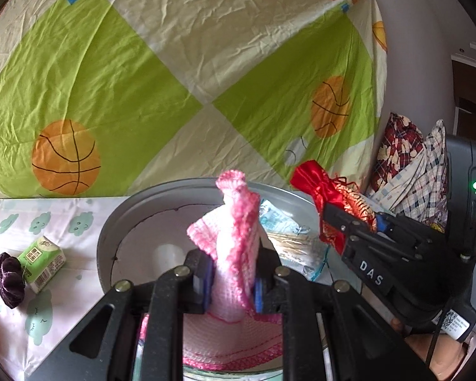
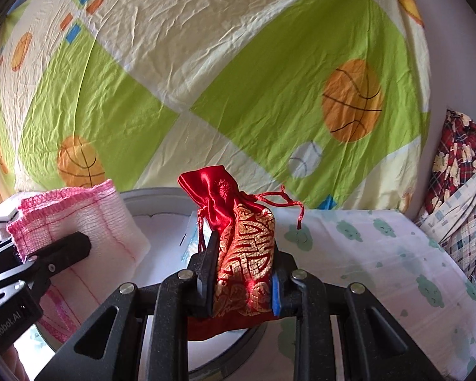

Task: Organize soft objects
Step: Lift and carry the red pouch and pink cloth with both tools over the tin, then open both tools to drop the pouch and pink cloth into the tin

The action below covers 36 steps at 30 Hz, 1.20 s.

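A: Pink knitted cloth first: where is it?

B: Clamped in the left gripper, low centre of the left wrist view. The fingers pinch a bunched fold, and the rest stands up like a cone above them while its hem spreads below. It hangs over the round grey tin.

A: And the other hand?

B: The right gripper is closed on a red and gold drawstring pouch, centre of its own view. The pouch stands upright between the fingers, its cords trailing to the right. It also sits above the tin, just beside the cloth.

A: So both go into the tin?

B: That is my guess. To do it well, I would lower one at a time so the two grippers do not crowd each other, get the bulk inside the rim before opening, and keep the cords from draping over the edge.

A: Anything left outside?

B: At lower left of the left view, on the cloud-print tablecloth, lie a green tissue pack and a dark purple scrunchie, touching.
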Each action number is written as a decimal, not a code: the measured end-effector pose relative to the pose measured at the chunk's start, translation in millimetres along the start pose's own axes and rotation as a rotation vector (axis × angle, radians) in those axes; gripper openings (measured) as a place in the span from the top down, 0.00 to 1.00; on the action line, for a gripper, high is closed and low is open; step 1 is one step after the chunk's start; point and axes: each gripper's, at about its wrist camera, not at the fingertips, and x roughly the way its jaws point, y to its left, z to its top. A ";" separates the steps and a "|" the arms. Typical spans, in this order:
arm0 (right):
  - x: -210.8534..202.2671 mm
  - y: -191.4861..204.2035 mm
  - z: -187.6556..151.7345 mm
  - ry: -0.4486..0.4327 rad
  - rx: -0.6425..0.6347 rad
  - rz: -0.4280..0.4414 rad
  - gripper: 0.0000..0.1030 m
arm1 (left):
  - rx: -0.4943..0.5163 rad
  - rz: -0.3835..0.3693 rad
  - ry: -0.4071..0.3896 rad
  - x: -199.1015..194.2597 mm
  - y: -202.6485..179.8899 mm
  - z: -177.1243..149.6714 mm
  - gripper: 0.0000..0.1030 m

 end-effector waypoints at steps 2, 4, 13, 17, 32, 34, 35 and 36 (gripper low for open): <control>-0.4 2.8 -0.5 -0.002 0.001 0.013 0.73 | 0.001 -0.013 0.013 3.1 -0.9 -0.6 0.84; 3.1 6.9 -0.8 0.012 -0.005 0.029 0.73 | 0.000 -0.014 0.033 8.8 -1.8 -0.3 0.83; 14.6 14.7 0.3 0.069 -0.018 0.089 0.68 | -0.021 0.008 0.094 19.6 1.0 -1.1 0.83; 9.2 11.7 -0.3 0.043 0.001 0.095 0.36 | -0.011 0.018 0.074 15.3 -0.7 -1.7 0.65; -23.2 -15.3 3.3 -0.159 0.108 -0.105 0.24 | -0.048 0.261 -0.101 -24.7 32.8 4.6 0.04; -24.4 -16.4 3.0 -0.161 0.108 -0.107 0.24 | -0.062 0.283 -0.104 -25.6 39.3 4.8 0.04; -24.5 -16.6 3.1 -0.163 0.108 -0.108 0.24 | -0.075 0.287 -0.097 -25.4 43.0 4.1 0.04; -25.4 -17.2 3.0 -0.169 0.110 -0.110 0.24 | -0.089 0.291 -0.089 -24.8 46.5 3.3 0.04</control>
